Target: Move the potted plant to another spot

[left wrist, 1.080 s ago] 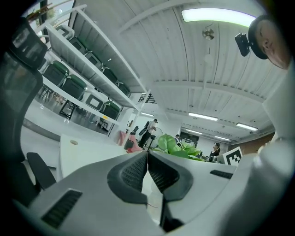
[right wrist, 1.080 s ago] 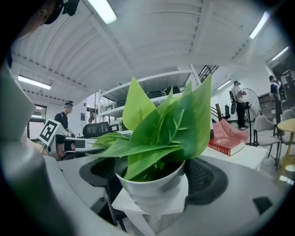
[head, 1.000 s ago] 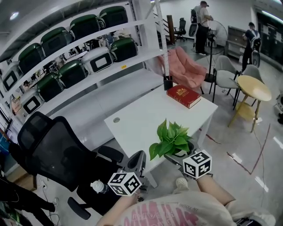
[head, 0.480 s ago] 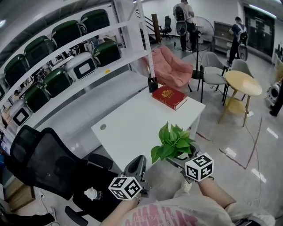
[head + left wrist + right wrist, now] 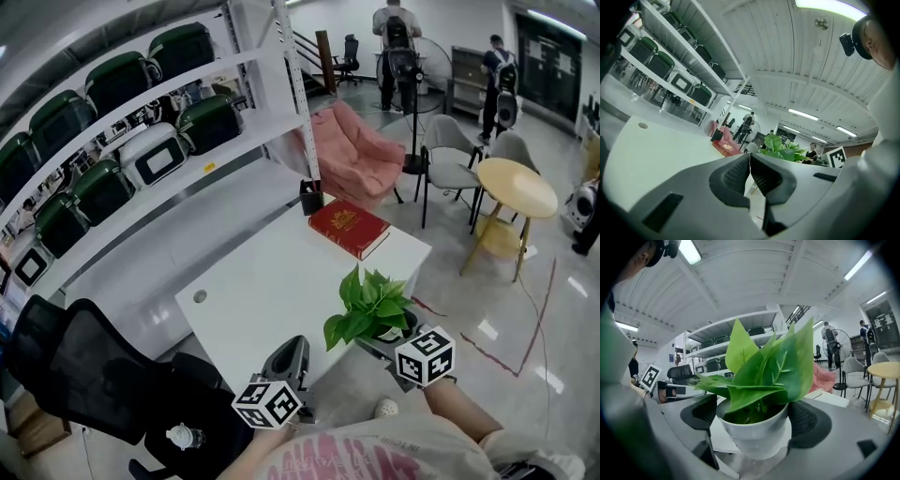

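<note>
The potted plant (image 5: 370, 305), green leaves in a small white pot (image 5: 754, 430), is at the near right edge of the white table (image 5: 262, 281). My right gripper (image 5: 392, 336) is shut on the pot, with one dark pad (image 5: 701, 413) on each side of it. I cannot tell whether the pot rests on the table or hangs just off its edge. My left gripper (image 5: 292, 361) is shut and holds nothing, at the table's near edge left of the plant. In the left gripper view its jaws (image 5: 750, 171) meet, and the plant's leaves (image 5: 780, 146) show beyond them.
A red book (image 5: 349, 227) and a black pen holder (image 5: 311, 198) sit at the table's far end. A black office chair (image 5: 84, 366) stands at the left, shelving with green cases (image 5: 122, 141) behind. A pink seat (image 5: 352, 150), grey chairs, a round yellow table (image 5: 530, 187) and people stand to the right.
The head view has swung, so the table and chair sit further left and lower in the frame. The right gripper still holds the plant by the table's near right edge. The left gripper stays shut.
</note>
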`<state>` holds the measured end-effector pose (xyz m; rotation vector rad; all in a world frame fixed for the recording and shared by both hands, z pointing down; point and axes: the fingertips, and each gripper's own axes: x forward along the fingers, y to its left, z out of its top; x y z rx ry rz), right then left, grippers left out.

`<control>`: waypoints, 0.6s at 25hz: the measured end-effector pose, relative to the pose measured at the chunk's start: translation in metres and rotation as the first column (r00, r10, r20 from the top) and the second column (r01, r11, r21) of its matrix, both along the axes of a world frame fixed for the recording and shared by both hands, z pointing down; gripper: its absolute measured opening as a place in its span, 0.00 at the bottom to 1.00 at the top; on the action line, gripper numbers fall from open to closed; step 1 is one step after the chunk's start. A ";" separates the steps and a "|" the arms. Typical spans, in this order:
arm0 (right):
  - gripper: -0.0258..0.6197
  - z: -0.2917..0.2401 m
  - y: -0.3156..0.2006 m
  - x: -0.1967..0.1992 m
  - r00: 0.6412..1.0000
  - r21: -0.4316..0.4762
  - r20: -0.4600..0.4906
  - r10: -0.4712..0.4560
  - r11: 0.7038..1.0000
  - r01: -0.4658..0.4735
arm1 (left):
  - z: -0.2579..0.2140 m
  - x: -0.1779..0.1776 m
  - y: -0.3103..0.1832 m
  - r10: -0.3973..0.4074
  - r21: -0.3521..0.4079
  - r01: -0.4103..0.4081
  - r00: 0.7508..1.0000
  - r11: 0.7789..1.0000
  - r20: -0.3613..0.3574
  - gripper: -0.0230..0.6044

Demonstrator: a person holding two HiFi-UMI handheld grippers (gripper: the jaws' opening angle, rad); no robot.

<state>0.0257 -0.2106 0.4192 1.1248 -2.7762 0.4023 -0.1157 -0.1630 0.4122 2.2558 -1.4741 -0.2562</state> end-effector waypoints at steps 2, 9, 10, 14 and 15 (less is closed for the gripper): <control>0.81 0.000 -0.024 0.006 1.000 -0.001 -0.005 -0.001 1.000 0.001 | 0.002 0.007 -0.023 0.003 -0.005 -0.003 1.000 1.000 0.001 0.08; 0.81 -0.005 -0.095 0.036 1.000 0.008 -0.013 0.003 1.000 -0.003 | 0.004 0.033 -0.091 0.000 -0.010 0.000 1.000 1.000 -0.012 0.08; 0.81 -0.005 -0.103 0.041 1.000 0.008 -0.015 0.002 1.000 -0.002 | 0.005 0.037 -0.099 -0.001 -0.010 0.001 1.000 1.000 -0.016 0.07; 0.81 -0.005 -0.134 0.056 1.000 0.005 -0.025 -0.005 1.000 0.006 | 0.005 0.057 -0.128 0.006 -0.009 -0.007 1.000 1.000 -0.021 0.08; 0.81 -0.006 -0.141 0.059 1.000 0.006 -0.027 -0.010 1.000 0.010 | 0.005 0.060 -0.135 0.004 -0.007 -0.004 1.000 1.000 -0.022 0.08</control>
